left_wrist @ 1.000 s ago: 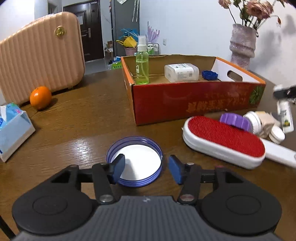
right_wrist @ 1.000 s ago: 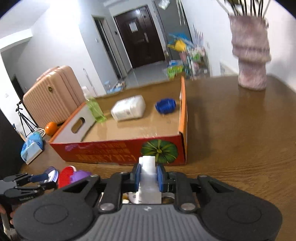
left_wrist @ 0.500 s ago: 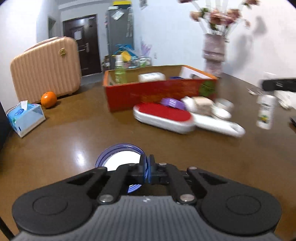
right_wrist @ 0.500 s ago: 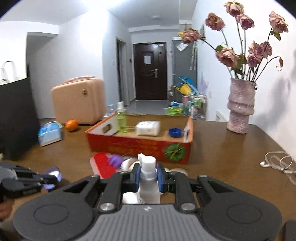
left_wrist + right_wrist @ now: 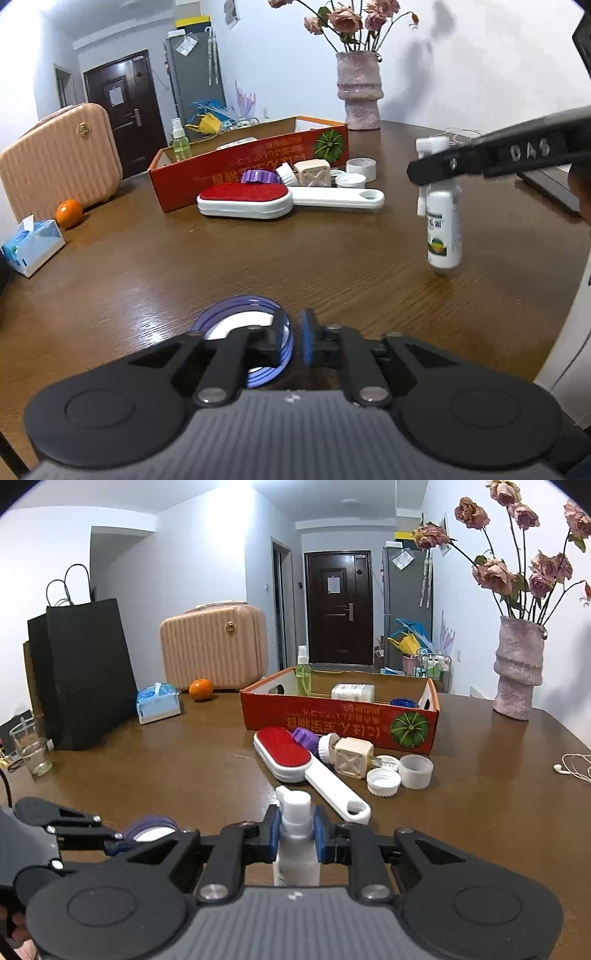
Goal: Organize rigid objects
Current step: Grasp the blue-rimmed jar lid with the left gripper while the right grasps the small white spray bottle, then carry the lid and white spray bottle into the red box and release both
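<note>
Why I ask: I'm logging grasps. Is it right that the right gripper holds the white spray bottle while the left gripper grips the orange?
Not quite. The right gripper does hold the white spray bottle, but the left gripper grips the blue lid, per the left wrist view. The orange sits untouched.

Raised letters "DAS" on the right tongs (image 5: 430, 173) arm

left hand-held gripper (image 5: 293, 341) pinches the purple-rimmed lid's (image 5: 240, 325) edge.

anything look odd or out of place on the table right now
Nothing is spilled or damaged. A loose cluster sits outside the red box: lint brush, caps, tape roll. Inside, one white bottle lies on its side.
</note>
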The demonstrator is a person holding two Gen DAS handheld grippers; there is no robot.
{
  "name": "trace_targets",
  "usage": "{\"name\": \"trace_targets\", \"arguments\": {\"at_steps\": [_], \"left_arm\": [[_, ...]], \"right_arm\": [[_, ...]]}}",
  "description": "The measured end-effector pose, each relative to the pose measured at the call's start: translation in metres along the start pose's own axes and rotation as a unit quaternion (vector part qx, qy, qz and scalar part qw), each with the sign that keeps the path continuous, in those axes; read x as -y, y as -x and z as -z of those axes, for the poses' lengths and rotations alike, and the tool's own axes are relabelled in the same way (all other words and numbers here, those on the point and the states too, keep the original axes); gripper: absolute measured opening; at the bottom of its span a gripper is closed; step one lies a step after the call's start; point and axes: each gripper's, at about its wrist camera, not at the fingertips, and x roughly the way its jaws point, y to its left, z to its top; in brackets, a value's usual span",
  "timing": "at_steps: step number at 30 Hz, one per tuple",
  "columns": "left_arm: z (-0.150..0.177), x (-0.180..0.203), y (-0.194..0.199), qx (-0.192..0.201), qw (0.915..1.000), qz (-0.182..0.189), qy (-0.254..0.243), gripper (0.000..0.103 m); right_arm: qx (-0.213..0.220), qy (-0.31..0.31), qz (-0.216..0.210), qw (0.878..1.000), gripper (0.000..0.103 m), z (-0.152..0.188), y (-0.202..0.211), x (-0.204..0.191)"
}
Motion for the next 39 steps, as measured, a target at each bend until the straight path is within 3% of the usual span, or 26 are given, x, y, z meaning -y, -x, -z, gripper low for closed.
{"name": "trace_targets", "arguments": {"at_steps": [1,2,5,6,7,12,15,16,17,23,26,29,33,36,39], "left_arm": [[0.000,0.000,0.001,-0.001,1.0000,0.003,0.001,0.039],[-0.001,-0.001,0.003,0.003,1.0000,0.005,0.000,0.060],[0.000,-0.007,0.012,0.028,0.9995,-0.014,0.009,0.071],[0.000,-0.010,0.015,0.032,0.9993,-0.020,0.011,0.080],[0.000,-0.013,0.014,0.031,0.9991,-0.024,0.016,0.082],[0.002,-0.023,-0.002,-0.006,0.9981,-0.049,0.038,0.083],[0.003,-0.028,-0.009,-0.027,0.9976,-0.031,0.056,0.083],[0.002,-0.030,-0.012,-0.037,0.9968,-0.021,0.067,0.080],[0.003,-0.032,-0.014,-0.047,0.9956,-0.014,0.080,0.067],[0.001,-0.038,-0.013,-0.035,0.9937,-0.009,0.106,0.067],[-0.013,-0.044,-0.011,-0.014,0.9937,-0.005,0.111,0.067],[-0.047,-0.059,-0.018,0.017,0.9947,0.003,0.102,0.067],[-0.122,-0.093,-0.058,0.041,0.9960,0.001,0.079,0.067],[-0.181,-0.118,-0.112,0.030,0.9971,-0.008,0.070,0.067],[-0.233,-0.139,-0.189,-0.017,0.9955,-0.035,0.086,0.067]], "right_arm": [[-0.003,0.002,0.001,1.000,0.018,0.002,0.000,0.000],[-0.004,0.003,0.003,1.000,0.018,0.004,0.000,0.000],[-0.009,0.006,0.003,1.000,0.018,0.009,-0.001,-0.001],[-0.009,0.008,0.003,1.000,0.018,0.011,-0.001,-0.002],[-0.006,0.012,0.003,1.000,0.018,0.012,0.000,-0.002],[-0.012,0.027,0.007,1.000,0.019,0.017,0.005,-0.006],[-0.015,0.033,0.009,0.999,0.021,0.021,0.005,-0.007],[-0.015,0.034,0.009,0.999,0.021,0.021,0.005,-0.007],[-0.013,0.034,0.011,0.999,0.019,0.021,0.006,-0.008],[-0.016,0.028,0.007,0.999,0.018,0.014,0.004,-0.003],[0.009,0.026,0.007,1.000,0.018,-0.002,0.003,0.006],[0.032,0.031,0.014,0.999,0.018,-0.034,-0.011,0.024],[0.055,0.027,0.024,0.998,0.018,-0.102,-0.054,0.055],[0.049,0.018,0.037,0.998,0.018,-0.159,-0.117,0.081],[0.023,0.000,0.065,0.998,0.018,-0.205,-0.203,0.106]]}}
